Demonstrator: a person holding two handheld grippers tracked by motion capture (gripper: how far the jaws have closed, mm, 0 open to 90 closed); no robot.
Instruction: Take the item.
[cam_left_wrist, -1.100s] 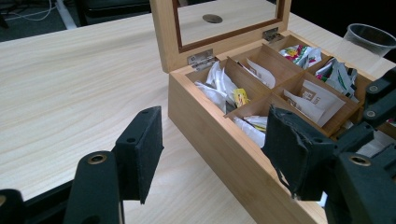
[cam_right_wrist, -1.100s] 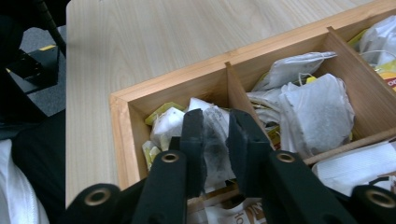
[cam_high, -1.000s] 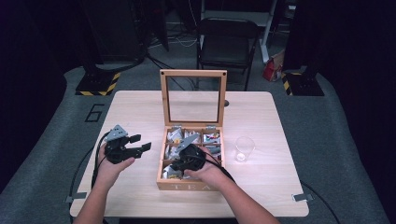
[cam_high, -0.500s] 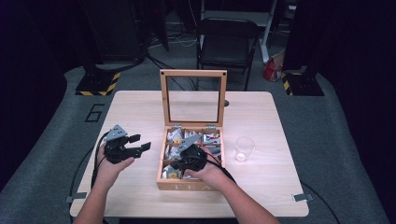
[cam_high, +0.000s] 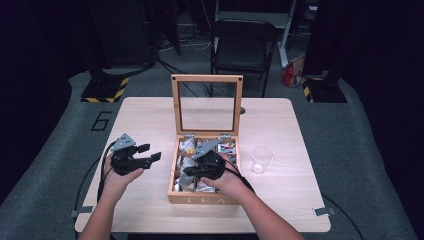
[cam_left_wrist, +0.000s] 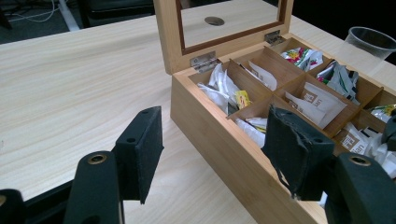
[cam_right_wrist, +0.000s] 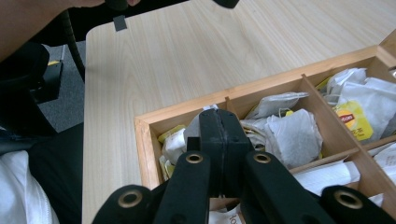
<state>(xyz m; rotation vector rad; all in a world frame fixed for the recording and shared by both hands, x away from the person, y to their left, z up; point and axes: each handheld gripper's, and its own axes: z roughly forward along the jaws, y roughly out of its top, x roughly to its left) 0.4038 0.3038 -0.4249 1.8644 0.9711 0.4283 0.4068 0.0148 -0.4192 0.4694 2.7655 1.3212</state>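
Here the right gripper (cam_right_wrist: 219, 122) is down in the near left compartment of the wooden tea box (cam_high: 204, 199), its jaws pressed flat together after closing over the last moment; in the right gripper view the pads meet with no gap, their tips sit among the white tea bags (cam_right_wrist: 180, 140) in that compartment, and a sliver of white paper shows beside them, but I cannot tell whether a bag is caught between them. In the high view the right gripper (cam_high: 196, 167) hangs over the front left part of the box, the hand behind it. The box stands in the middle of the worktop (cam_high: 150, 115) with its glass lid (cam_high: 207, 106) upright, and its compartments hold paper sachets and loose bags. The left gripper (cam_high: 150, 152) hovers just left of the box, above bare wood, jaws held partly apart with nothing between them; in the left gripper view its pads (cam_left_wrist: 142, 149) frame the box's left wall. A clear plastic cup (cam_high: 262, 159) stands on the worktop just right of the box.
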